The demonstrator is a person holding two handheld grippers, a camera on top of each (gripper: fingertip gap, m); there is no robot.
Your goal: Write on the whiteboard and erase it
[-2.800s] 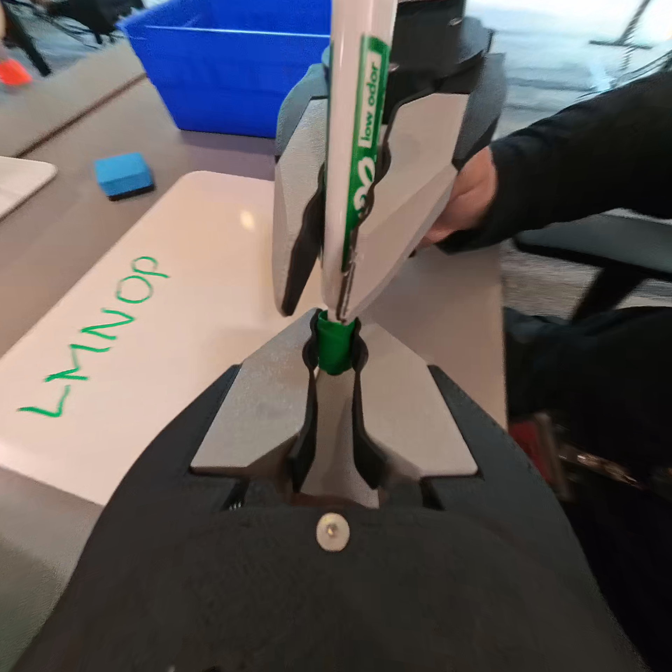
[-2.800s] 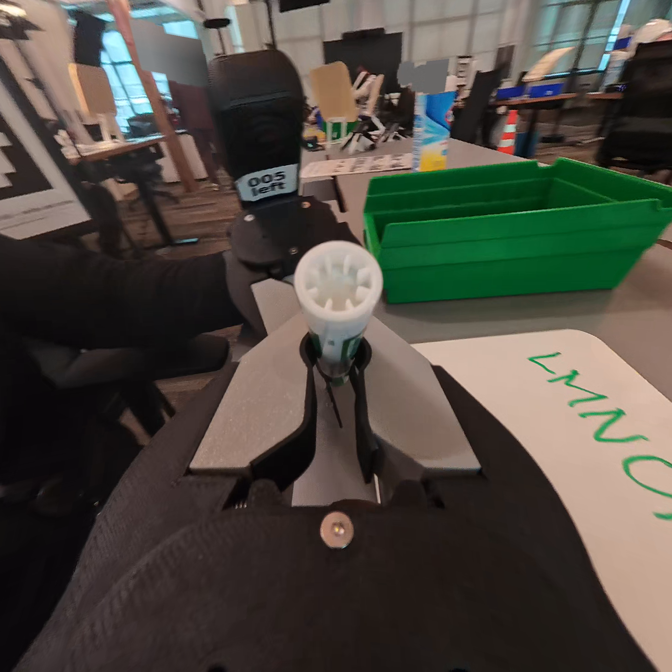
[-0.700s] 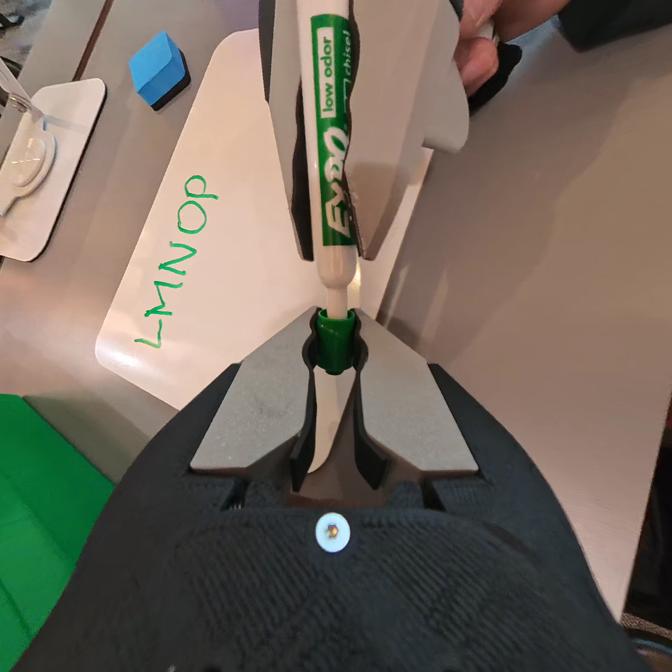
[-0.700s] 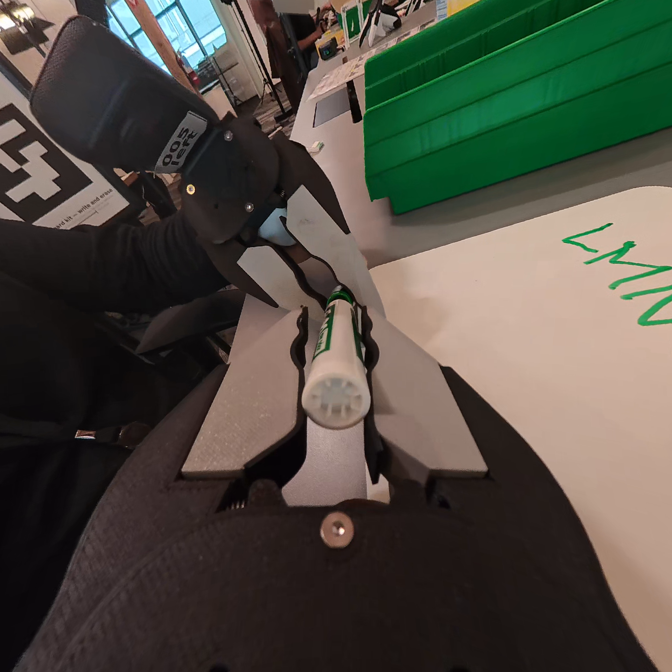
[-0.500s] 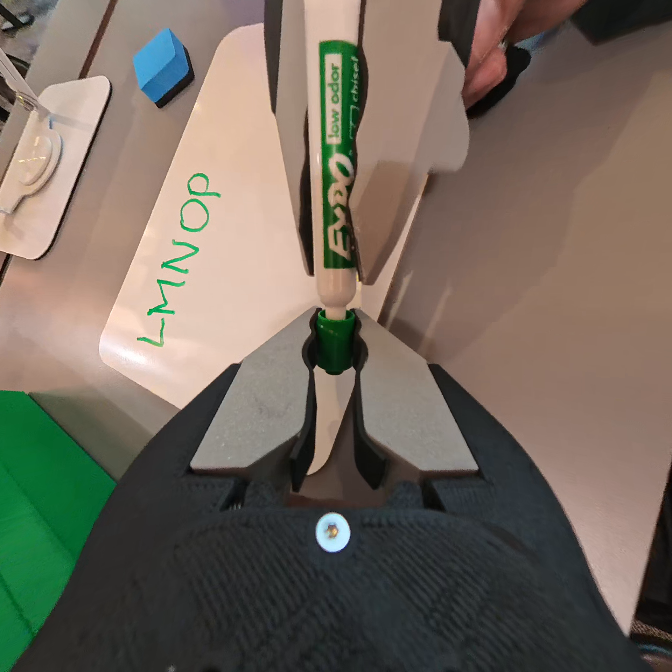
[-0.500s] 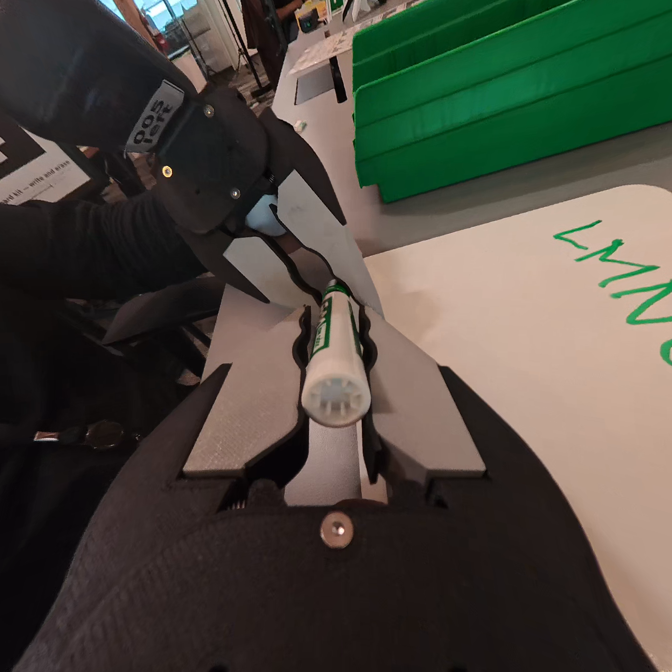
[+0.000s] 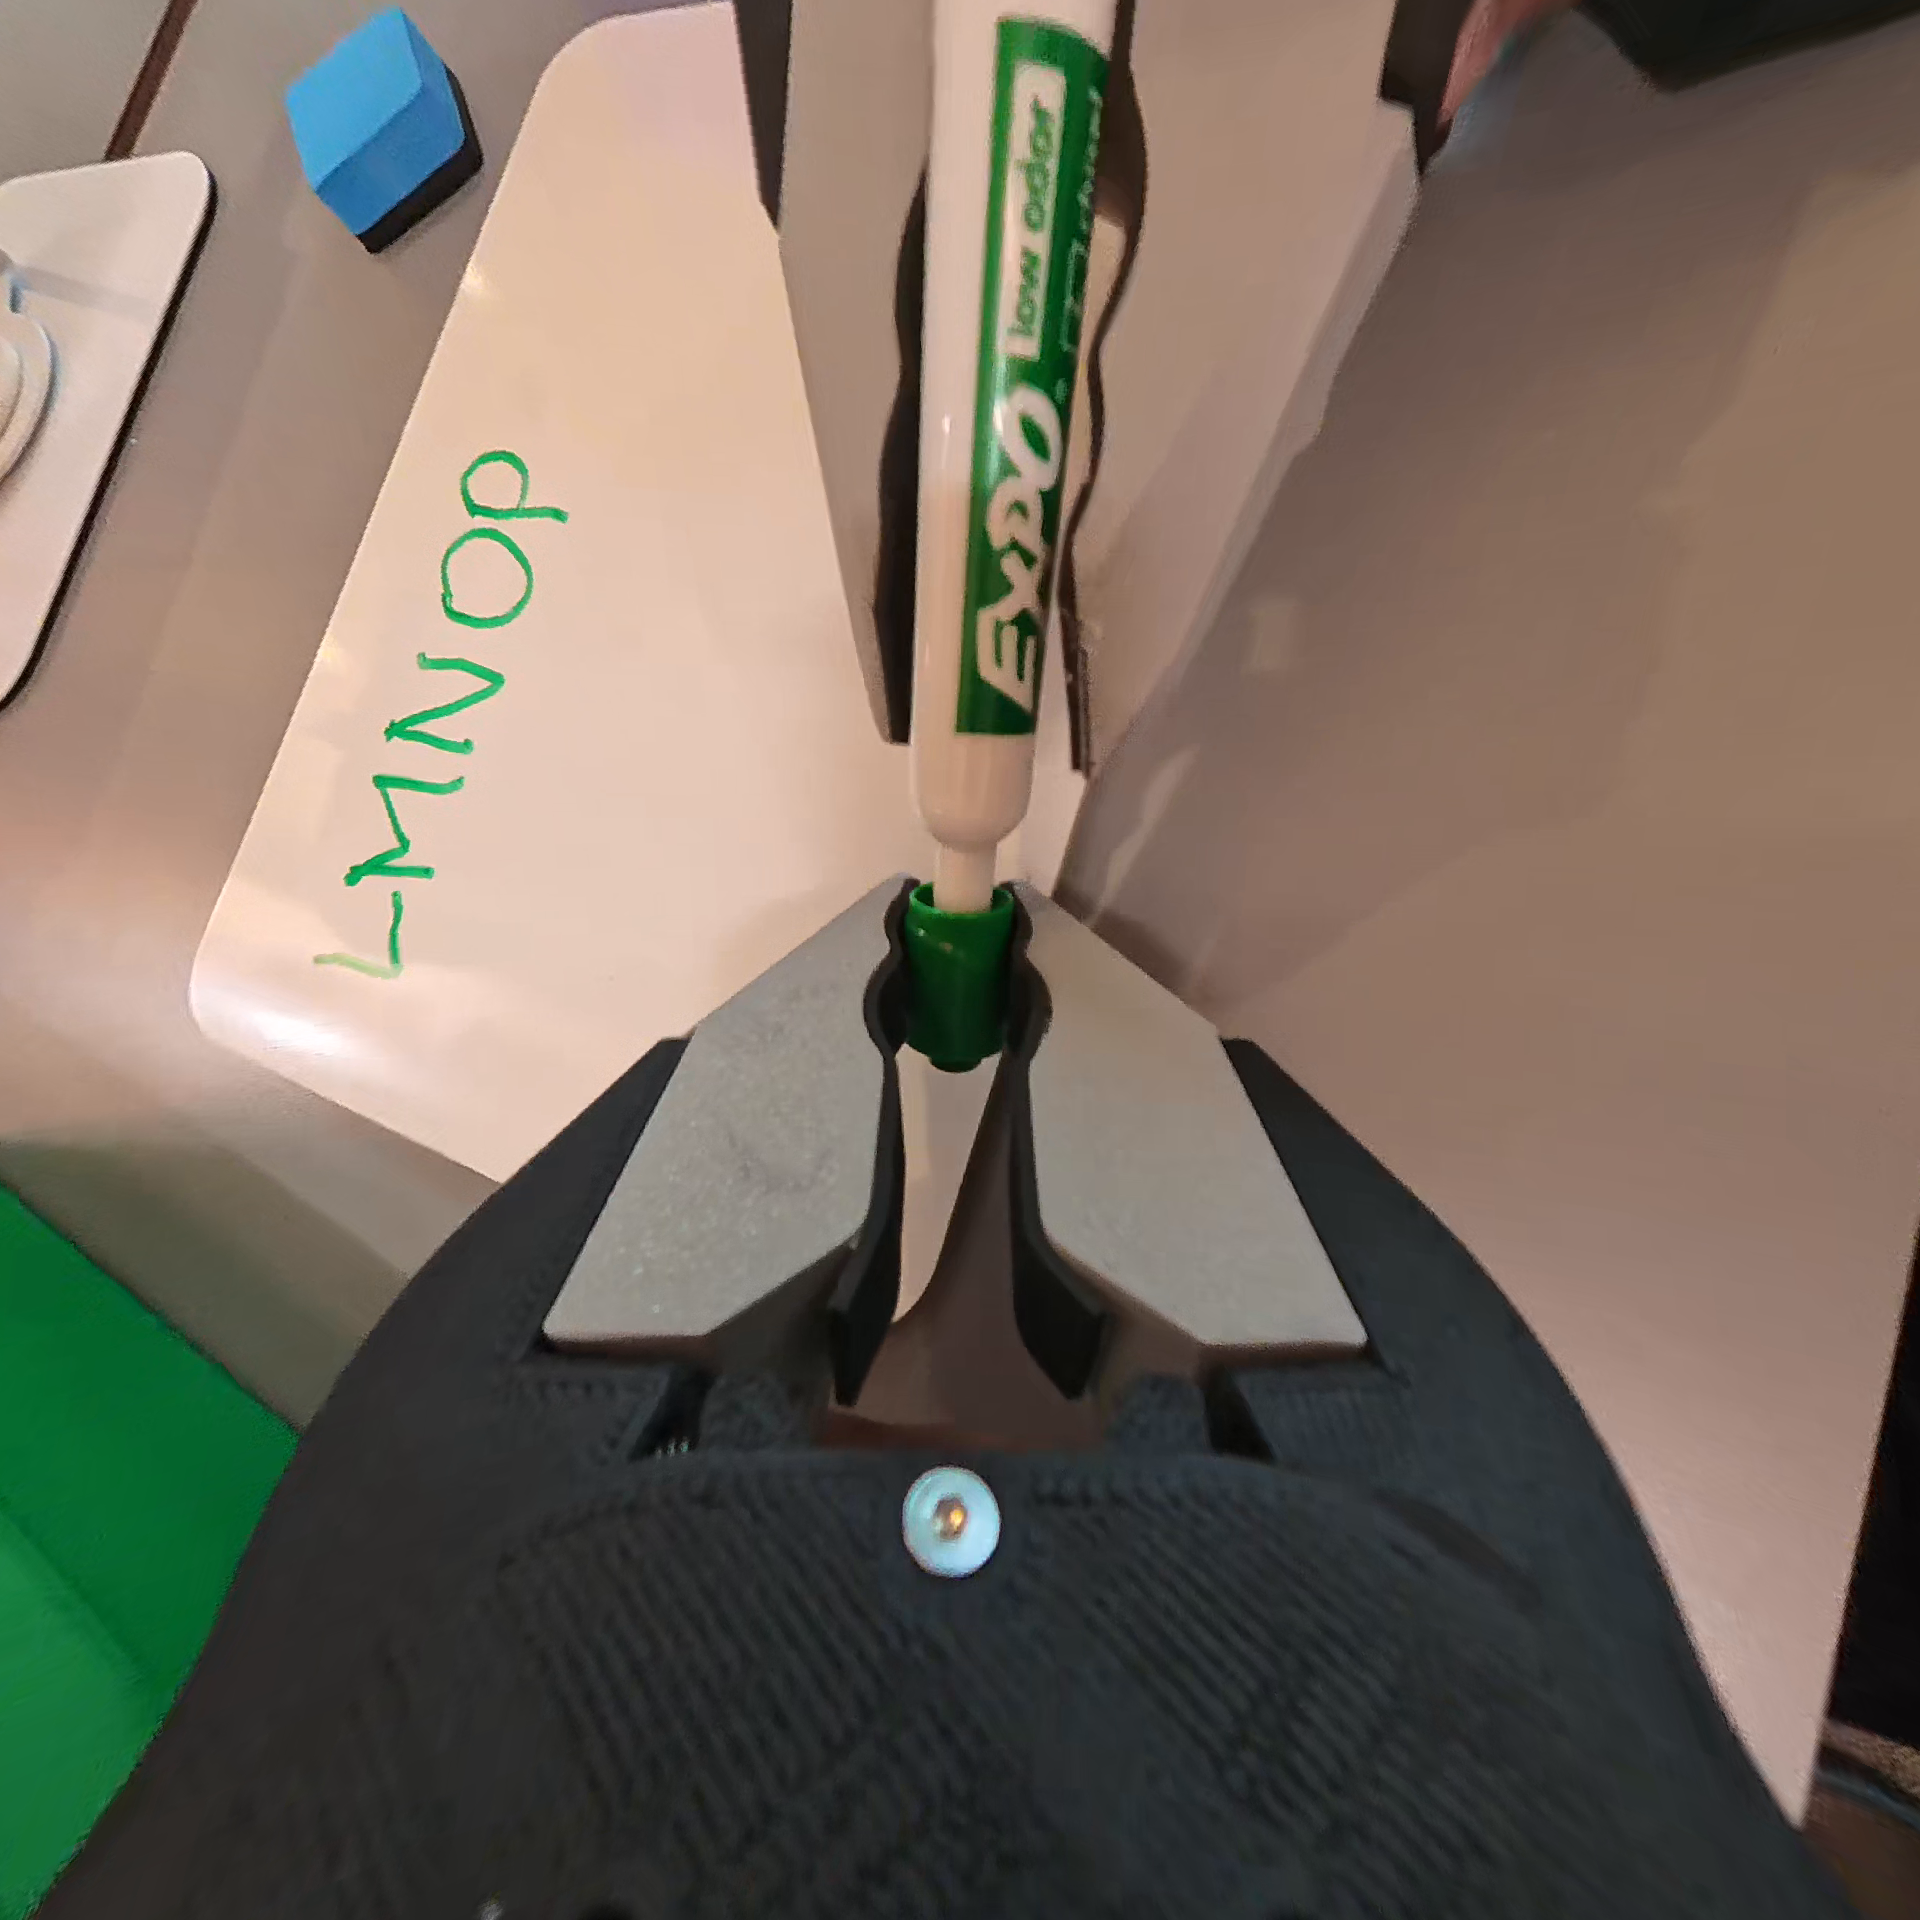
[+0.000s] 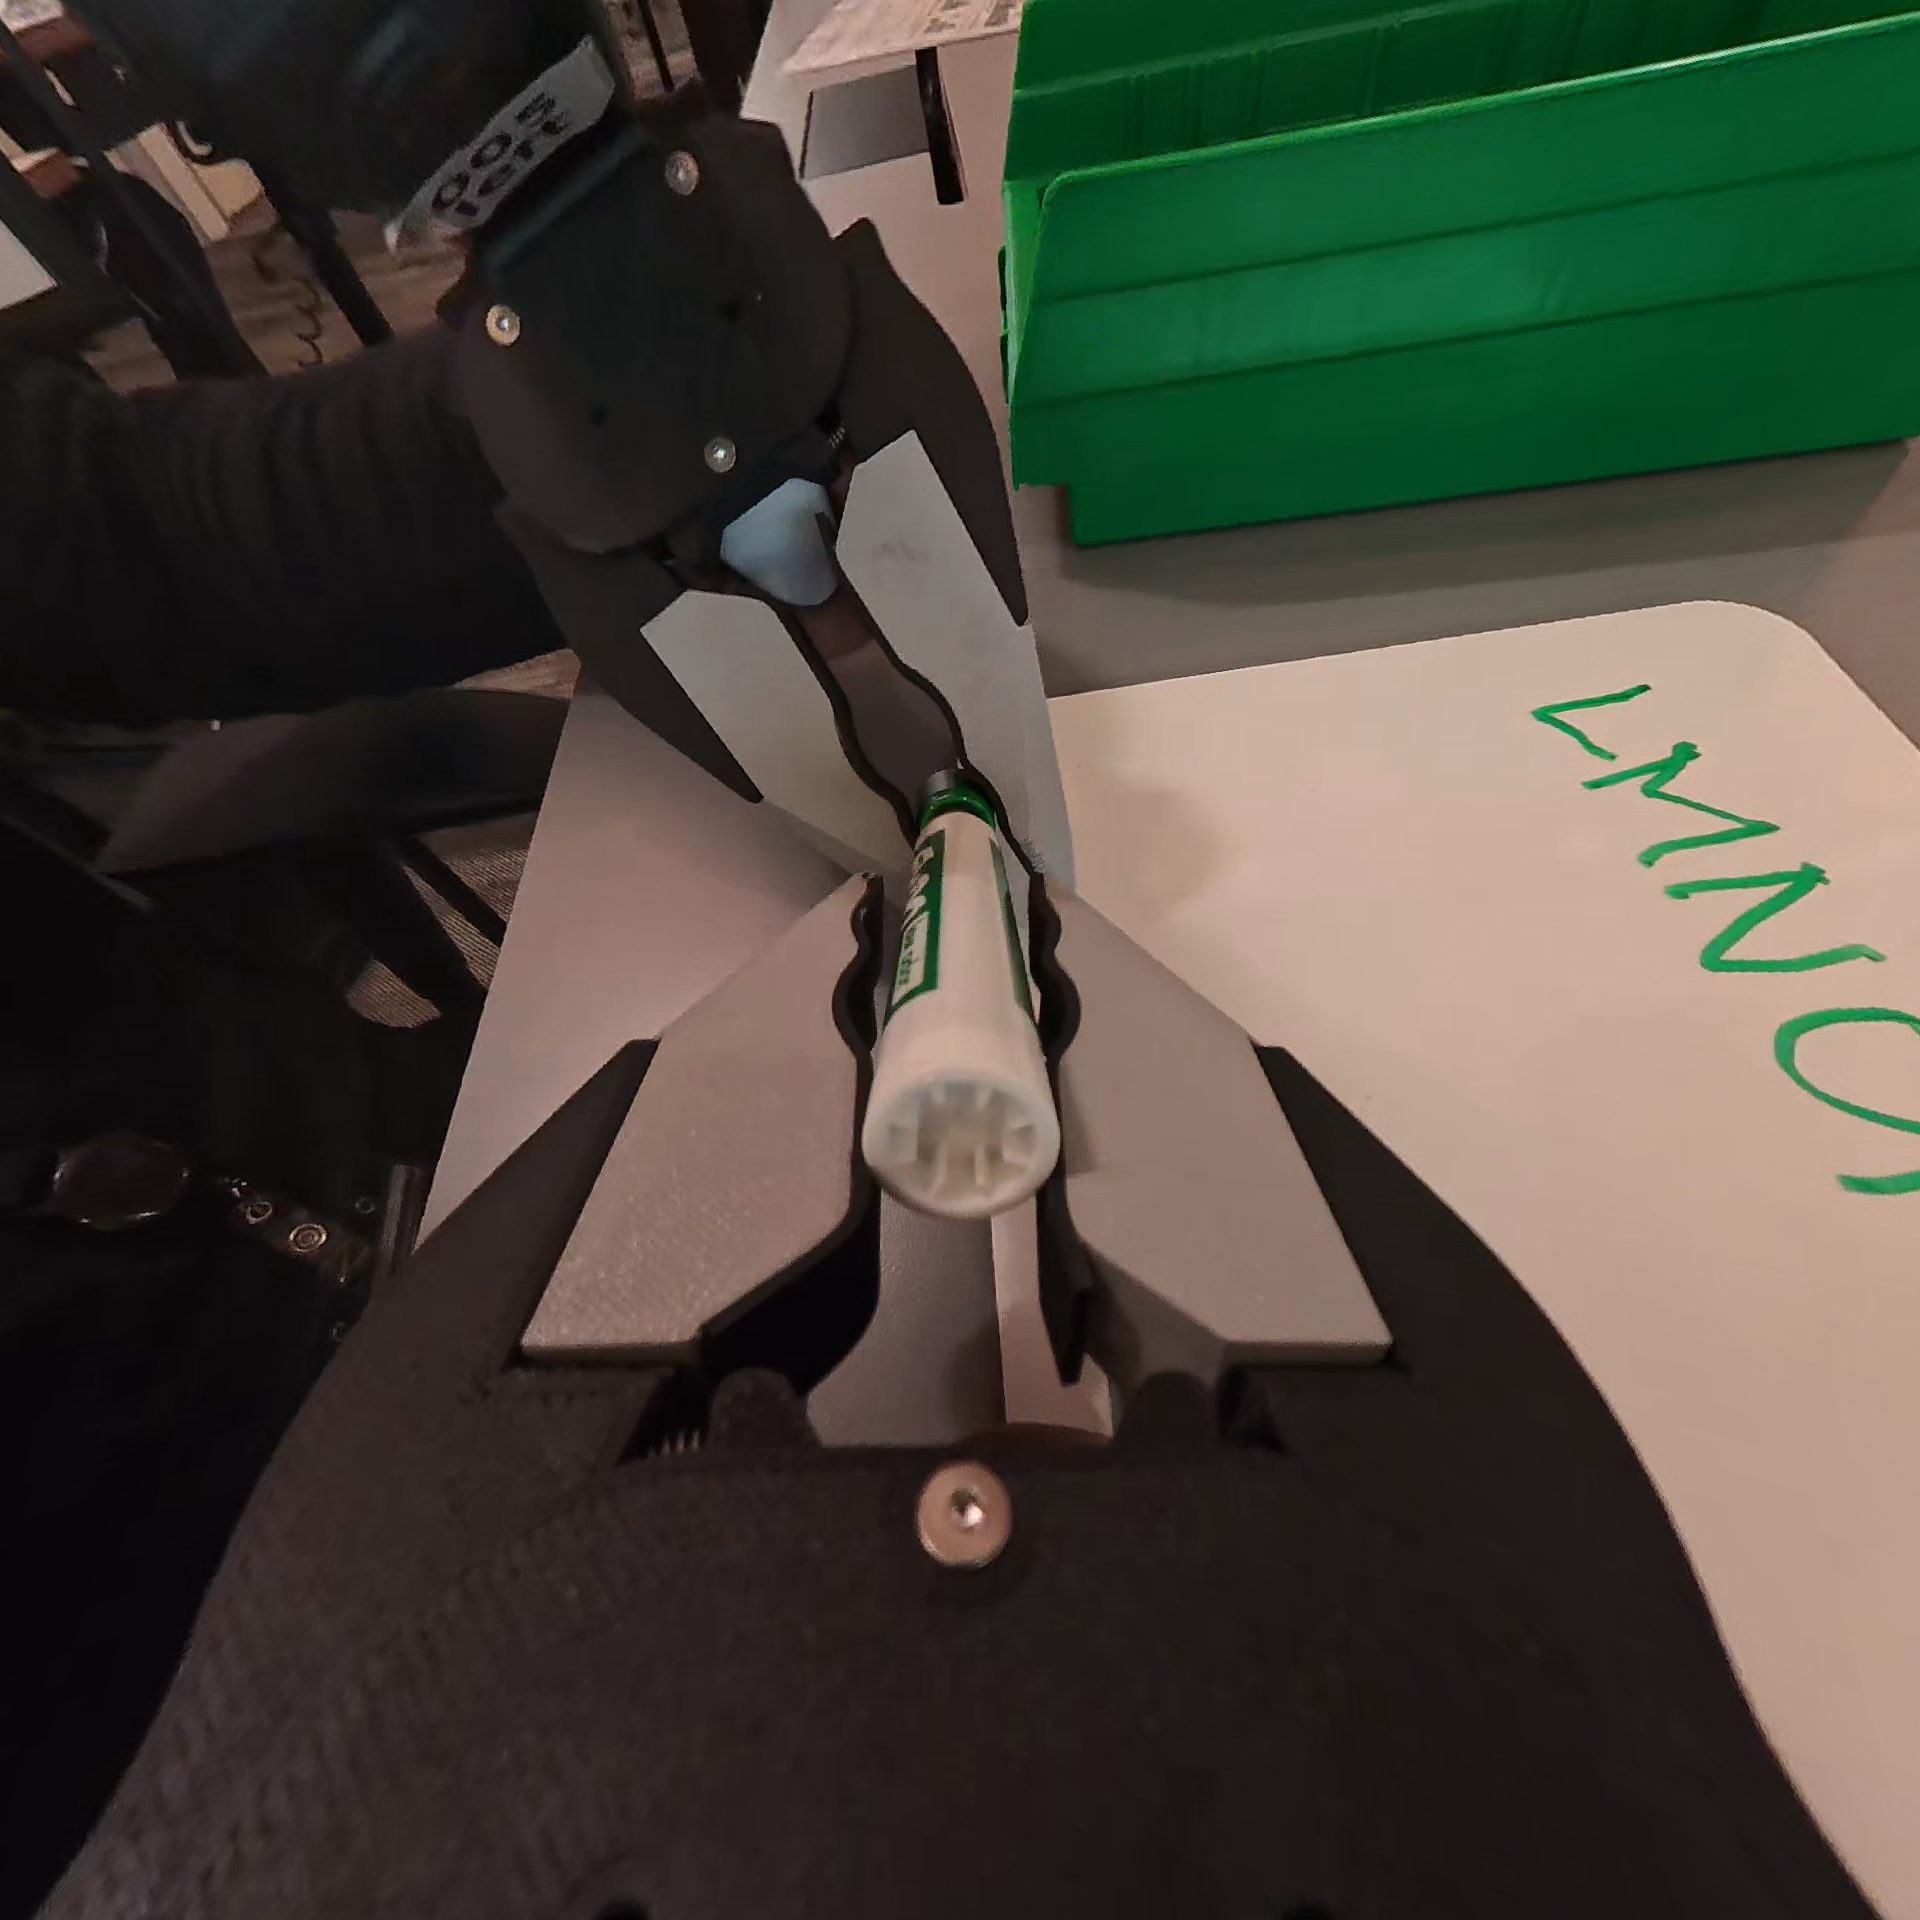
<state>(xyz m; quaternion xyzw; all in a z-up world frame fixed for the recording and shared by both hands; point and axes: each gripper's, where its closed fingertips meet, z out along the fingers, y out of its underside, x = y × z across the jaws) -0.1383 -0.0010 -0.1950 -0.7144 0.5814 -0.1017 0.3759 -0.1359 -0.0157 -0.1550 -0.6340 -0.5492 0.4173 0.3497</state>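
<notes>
Left wrist view
Left gripper (image 7: 954,961): fills the lower half of the frame, its grey fingers clamped on a green marker cap (image 7: 951,982) at centre.
Marker (image 7: 1003,436): a white barrel with a green label, running from the top edge down to the cap; its narrow neck sits in the cap's mouth, not pushed fully home.
Right gripper (image 7: 987,717): comes in from the top centre, fingers closed around the marker barrel.
Whiteboard (image 7: 644,520): lies flat on the grey table (image 7: 1558,727), from upper centre to middle left, with green handwriting (image 7: 447,717) on its left part.
Eraser (image 7: 379,187): a blue block with a dark base, upper left, on the table just beside the whiteboard's far corner.
Green bin (image 7: 114,1558): a patch of it shows at the lower left edge.

Right wrist view
Right gripper (image 8: 951,997): fills the lower frame, fingers pinching the marker (image 8: 961,997), whose ribbed white end faces the camera at centre.
Left gripper (image 8: 951,790): reaches in from the upper left, held by a dark-sleeved arm (image 8: 239,520); its fingers are closed on the green cap (image 8: 954,805) at the marker's far end.
Whiteboard (image 8: 1351,1039): covers the right side, green handwriting (image 8: 1766,904) near the right edge.
Green bin (image 8: 1455,260): upper right, on the table beyond the whiteboard.
</notes>
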